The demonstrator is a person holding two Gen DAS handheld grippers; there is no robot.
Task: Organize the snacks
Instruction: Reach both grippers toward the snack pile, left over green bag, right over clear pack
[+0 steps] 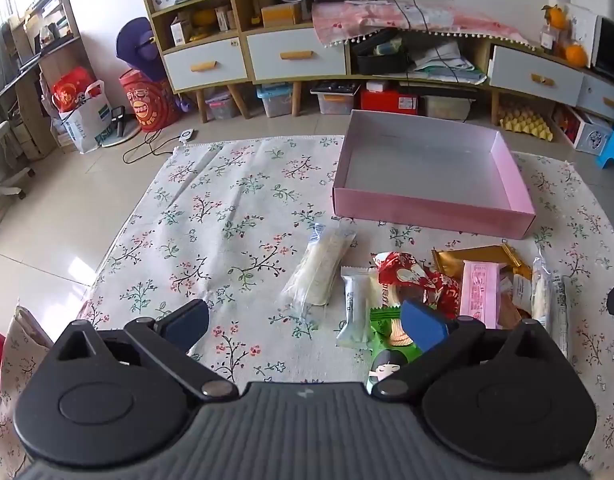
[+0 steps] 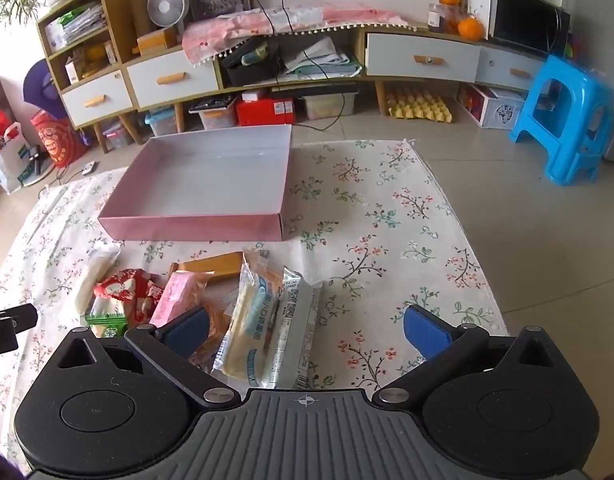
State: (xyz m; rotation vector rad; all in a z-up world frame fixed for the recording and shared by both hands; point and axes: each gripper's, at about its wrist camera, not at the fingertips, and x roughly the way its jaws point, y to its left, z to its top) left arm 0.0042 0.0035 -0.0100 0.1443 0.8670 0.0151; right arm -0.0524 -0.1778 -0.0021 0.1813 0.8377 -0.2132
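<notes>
Both tools are hovering over the near edge of the floral cloth [image 1: 235, 208], nothing gripped: left gripper [image 1: 305, 326] is standing wide with its blue pads well apart, right gripper [image 2: 307, 330] is spread just as wide and also empty. Just ahead of them the snack pile [image 1: 439, 292] is lying loose toward the near edge: a white packet [image 1: 353, 312], a green wrapper [image 1: 385, 316], a red crinkled wrapper [image 1: 411, 276], a pink bar [image 1: 481, 294], a gold packet [image 1: 471, 256], and a long pale rice-cracker pack [image 1: 321, 270] lying slightly apart on the left of the heap. Under the right tool two clear long packs [image 2: 275, 320] are lying side by side, touching. Farther out, toward the cloth's far edge, the pink box [image 1: 431, 210] is sitting open and looking empty inside. Judging by that, sorting is not begun: every snack is waiting outside the box, all transfers are remaining. Beyond the cloth, cabinets [image 2: 171, 76] and a blue stool [image 2: 567, 120] are standing on the tile floor.
</notes>
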